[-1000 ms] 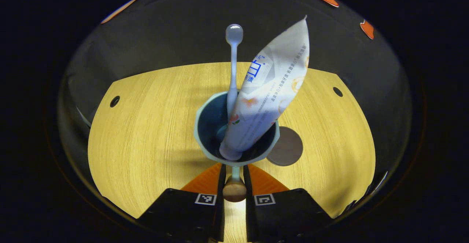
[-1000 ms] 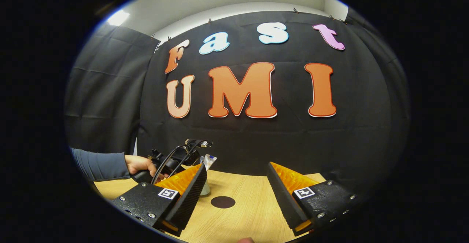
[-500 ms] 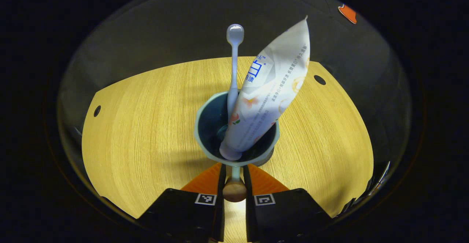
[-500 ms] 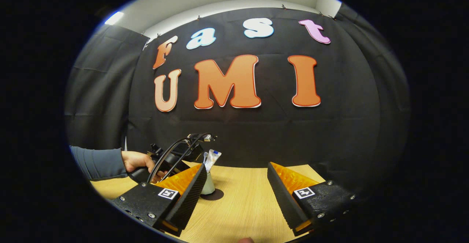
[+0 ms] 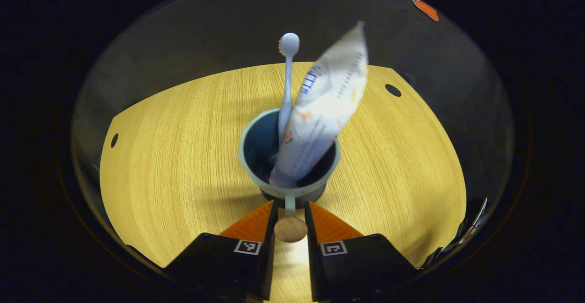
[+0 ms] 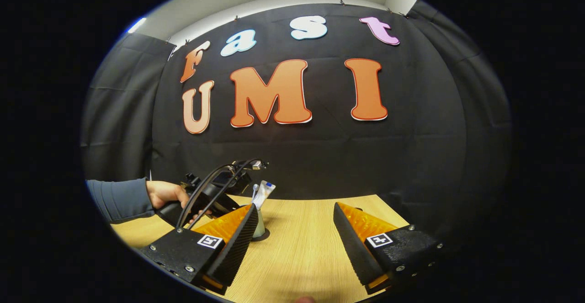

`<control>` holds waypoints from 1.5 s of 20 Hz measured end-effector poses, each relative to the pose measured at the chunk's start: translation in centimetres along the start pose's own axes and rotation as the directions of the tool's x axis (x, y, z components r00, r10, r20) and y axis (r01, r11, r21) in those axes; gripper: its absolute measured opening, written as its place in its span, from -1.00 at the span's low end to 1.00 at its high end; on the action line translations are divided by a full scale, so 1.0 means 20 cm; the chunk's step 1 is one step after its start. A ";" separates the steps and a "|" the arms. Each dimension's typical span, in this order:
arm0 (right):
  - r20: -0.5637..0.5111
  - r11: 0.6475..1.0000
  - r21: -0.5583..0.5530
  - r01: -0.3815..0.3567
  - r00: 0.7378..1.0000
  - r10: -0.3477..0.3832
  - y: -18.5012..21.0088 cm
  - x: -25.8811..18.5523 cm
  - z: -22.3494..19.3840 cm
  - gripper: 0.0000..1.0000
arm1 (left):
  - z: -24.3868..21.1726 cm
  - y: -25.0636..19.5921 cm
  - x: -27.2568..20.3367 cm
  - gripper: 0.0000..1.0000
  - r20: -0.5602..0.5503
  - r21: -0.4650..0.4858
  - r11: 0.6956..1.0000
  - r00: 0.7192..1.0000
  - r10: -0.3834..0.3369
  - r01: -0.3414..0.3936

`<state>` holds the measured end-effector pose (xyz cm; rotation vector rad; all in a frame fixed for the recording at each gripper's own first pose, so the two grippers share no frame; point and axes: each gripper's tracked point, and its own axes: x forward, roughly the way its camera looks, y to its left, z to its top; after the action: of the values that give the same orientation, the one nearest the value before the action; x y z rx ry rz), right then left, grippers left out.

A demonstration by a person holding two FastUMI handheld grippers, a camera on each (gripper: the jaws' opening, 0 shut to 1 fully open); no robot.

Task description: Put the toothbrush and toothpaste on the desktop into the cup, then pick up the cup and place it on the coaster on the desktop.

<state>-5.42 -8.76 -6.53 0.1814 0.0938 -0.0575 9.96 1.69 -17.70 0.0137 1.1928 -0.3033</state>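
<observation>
Nearest the left gripper (image 5: 289, 211), its fingers pinch the cup's handle (image 5: 289, 203), whose round knob sits between them. Just beyond, the cup (image 5: 289, 156) stands over the dark coaster (image 5: 315, 198), of which a sliver shows under its base; whether it is fully seated I cannot tell. Inside the cup, the toothbrush (image 5: 287, 81) stands upright and the toothpaste (image 5: 322, 111) leans to the right, blurred as if rocking. Behind the cup lies the wooden desk (image 5: 183, 147). Well away from the cup, the right gripper (image 6: 292, 234) hovers with fingers spread, holding nothing. My worry: letting go off-centre, or snagging the handle, could tip the top-heavy cup
</observation>
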 end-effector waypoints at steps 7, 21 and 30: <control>0.023 1.000 0.002 0.021 1.000 -0.021 0.04 0.01 0.03 0.97 | 0.05 0.03 -0.23 0.86 0.179 0.050 0.998 0.984 0.021 -0.031; 0.120 0.999 -0.029 0.017 0.993 -0.013 0.22 0.07 0.15 0.96 | 0.10 0.21 -1.10 0.97 0.773 -0.104 0.957 0.583 0.249 -0.270; 0.135 0.996 -0.072 0.045 0.990 -0.035 0.21 0.09 0.17 0.96 | -0.03 0.35 -1.39 0.97 0.872 -0.182 0.933 0.388 0.299 -0.311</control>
<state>-3.16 -5.31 -2.66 0.1004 -0.0338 -0.1053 1.81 14.73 6.60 0.0763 0.0758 0.0491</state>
